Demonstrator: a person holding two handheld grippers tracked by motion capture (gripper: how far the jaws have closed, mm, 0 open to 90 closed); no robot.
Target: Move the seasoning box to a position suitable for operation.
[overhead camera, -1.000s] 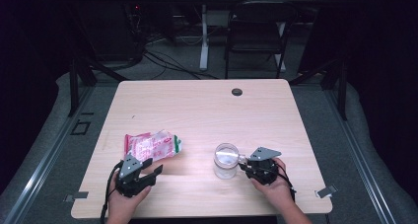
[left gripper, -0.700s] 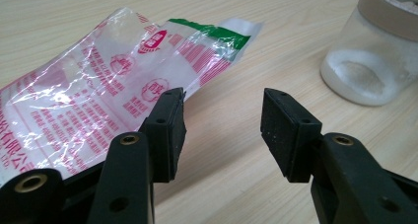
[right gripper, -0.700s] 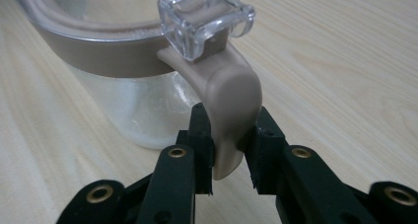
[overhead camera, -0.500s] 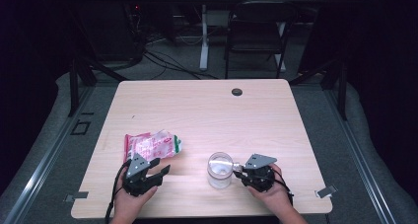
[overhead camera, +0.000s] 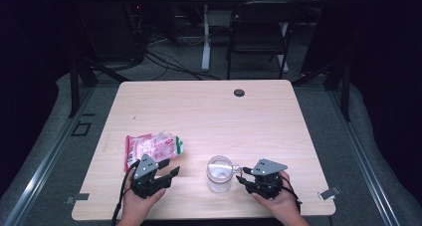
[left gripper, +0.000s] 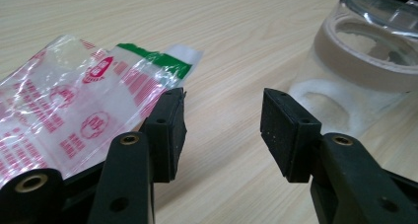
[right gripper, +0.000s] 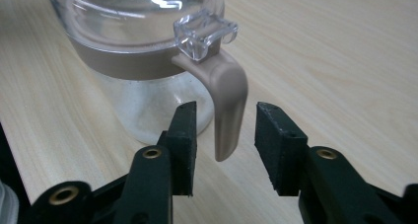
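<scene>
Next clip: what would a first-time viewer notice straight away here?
Near the table's front edge, a clear glass jar with a tan band stands, its tan handle between the right gripper's just-opened jaws, untouched. To its left lies a red-printed plastic bag, the left gripper open beside it.

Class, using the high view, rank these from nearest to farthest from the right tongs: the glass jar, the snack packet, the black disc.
1. glass jar: just beside the right tongs.
2. snack packet: table's left side.
3. black disc: far edge.
</scene>
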